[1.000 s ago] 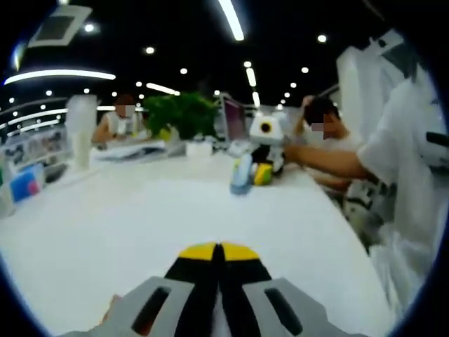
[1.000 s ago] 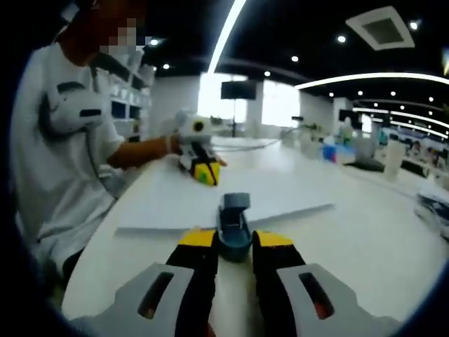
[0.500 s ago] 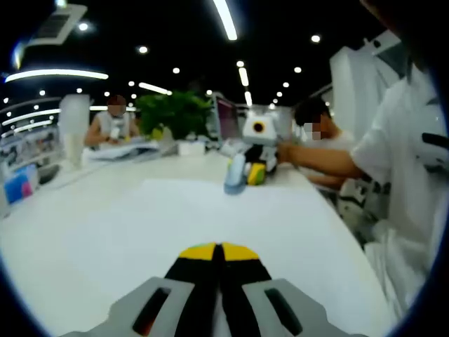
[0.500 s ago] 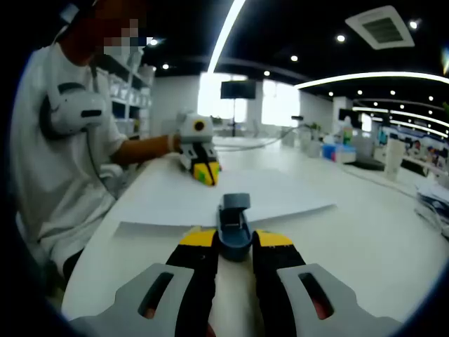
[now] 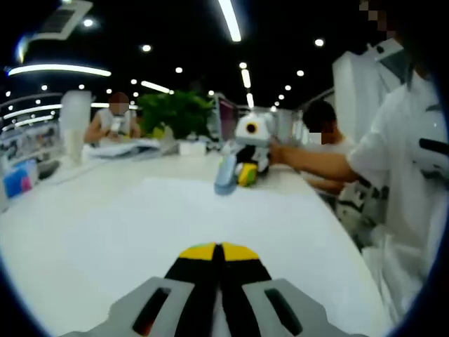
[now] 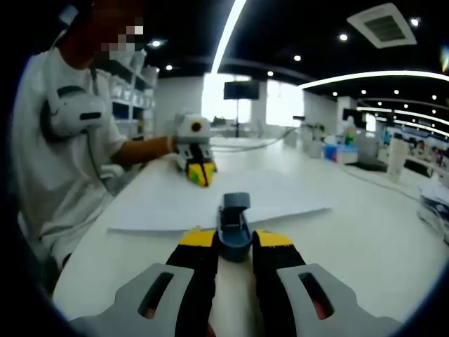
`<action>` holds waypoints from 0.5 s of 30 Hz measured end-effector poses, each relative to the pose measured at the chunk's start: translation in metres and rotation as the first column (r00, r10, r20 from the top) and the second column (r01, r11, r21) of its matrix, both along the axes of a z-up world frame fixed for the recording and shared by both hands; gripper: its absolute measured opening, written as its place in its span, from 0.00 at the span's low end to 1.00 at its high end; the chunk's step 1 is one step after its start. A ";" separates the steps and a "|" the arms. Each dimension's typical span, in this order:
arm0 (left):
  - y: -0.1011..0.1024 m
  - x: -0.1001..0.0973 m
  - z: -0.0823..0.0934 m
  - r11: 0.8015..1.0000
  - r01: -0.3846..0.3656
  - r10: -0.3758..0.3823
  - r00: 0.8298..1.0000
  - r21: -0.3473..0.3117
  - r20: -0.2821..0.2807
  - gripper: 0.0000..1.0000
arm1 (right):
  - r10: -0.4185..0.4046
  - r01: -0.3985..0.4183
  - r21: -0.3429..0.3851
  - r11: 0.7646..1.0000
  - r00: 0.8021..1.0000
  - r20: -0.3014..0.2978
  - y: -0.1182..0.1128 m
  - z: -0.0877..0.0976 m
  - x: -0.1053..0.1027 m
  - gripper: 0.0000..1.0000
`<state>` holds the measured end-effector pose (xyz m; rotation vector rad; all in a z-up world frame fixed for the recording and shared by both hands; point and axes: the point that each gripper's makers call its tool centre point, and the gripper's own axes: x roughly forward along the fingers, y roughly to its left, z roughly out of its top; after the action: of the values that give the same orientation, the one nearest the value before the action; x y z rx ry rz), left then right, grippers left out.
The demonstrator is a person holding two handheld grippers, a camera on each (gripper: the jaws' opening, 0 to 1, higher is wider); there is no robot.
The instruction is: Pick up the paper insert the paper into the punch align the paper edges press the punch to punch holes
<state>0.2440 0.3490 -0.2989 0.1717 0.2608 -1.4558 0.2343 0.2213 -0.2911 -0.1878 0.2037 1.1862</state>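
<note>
The right gripper (image 6: 234, 239) clenches the blue punch (image 6: 233, 223) between its jaws, the paper (image 6: 210, 203) lying just ahead; the left gripper (image 5: 219, 254), jaws closed together, seems to pinch the paper's (image 5: 231, 217) near edge, though that cannot be told for sure; to seat it well, slide it square into the punch's slot before pressing.

A blue-grey hole punch (image 6: 234, 223) stands on the white table, its slot facing a white sheet of paper (image 6: 210, 200) lying flat just beyond it.
</note>
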 end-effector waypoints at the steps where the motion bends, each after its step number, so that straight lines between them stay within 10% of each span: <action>1: 0.000 0.000 0.000 1.000 -0.002 0.002 1.000 0.000 -0.001 0.04 | 0.002 -0.002 0.000 1.000 1.000 0.001 0.000 0.000 0.001 0.22; 15: 0.001 0.000 0.000 1.000 -0.002 0.002 1.000 -0.003 0.002 0.04 | 0.002 -0.002 -0.021 1.000 1.000 -0.003 -0.001 -0.004 0.008 0.23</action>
<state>0.2442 0.3505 -0.2988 0.1707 0.2576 -1.4539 0.2425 0.2199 -0.2953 -0.2047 0.2183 1.1868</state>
